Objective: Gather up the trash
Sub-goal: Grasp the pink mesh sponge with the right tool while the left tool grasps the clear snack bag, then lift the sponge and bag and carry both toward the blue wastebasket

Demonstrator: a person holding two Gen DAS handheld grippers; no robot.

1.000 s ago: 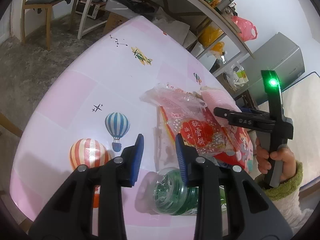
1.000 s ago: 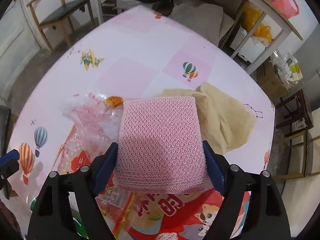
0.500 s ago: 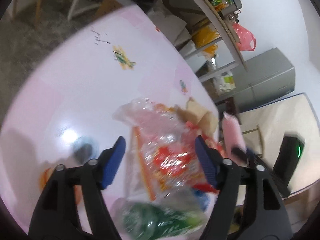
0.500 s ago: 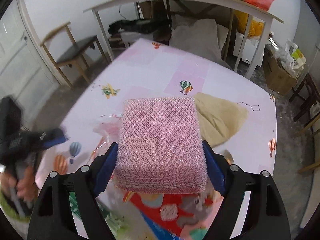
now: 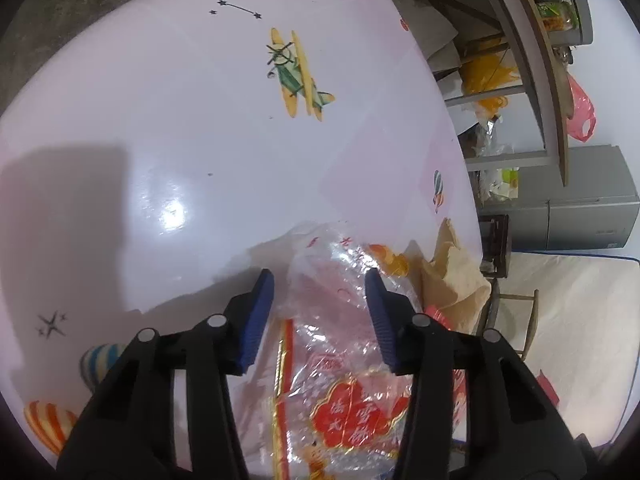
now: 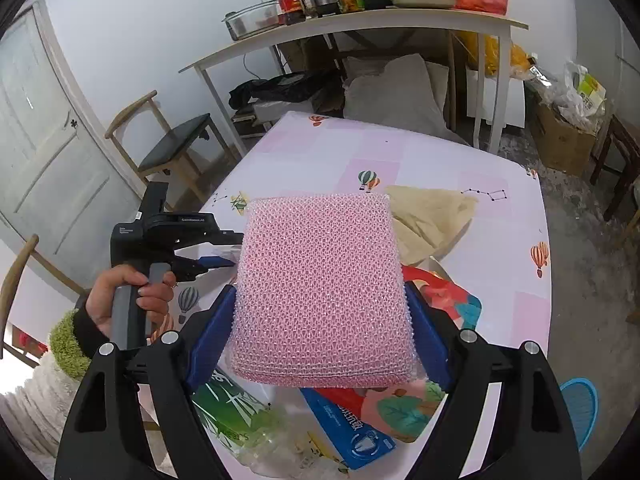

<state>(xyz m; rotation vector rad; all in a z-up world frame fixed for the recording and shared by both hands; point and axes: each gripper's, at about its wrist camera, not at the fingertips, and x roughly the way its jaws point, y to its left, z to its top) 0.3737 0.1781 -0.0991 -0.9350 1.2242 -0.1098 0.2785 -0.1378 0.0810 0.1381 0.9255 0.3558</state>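
We see the pink mesh sponge (image 6: 322,292) held up above the tabletop (image 6: 500,216), clamped by its sides between the blue jaws of the right gripper (image 6: 320,336). Under it lies a heap of trash: a clear crinkled wrapper (image 5: 336,308) with a red label, a blue box (image 6: 348,424), a green packet (image 6: 228,408) and a tan paper bag (image 6: 428,216) further back. The left gripper (image 5: 320,316) hangs over the clear wrapper, its jaws having just been closing; they stand apart with the wrapper's top between them, not pressed. A hand (image 6: 120,300) in a green fuzzy cuff grips its handle.
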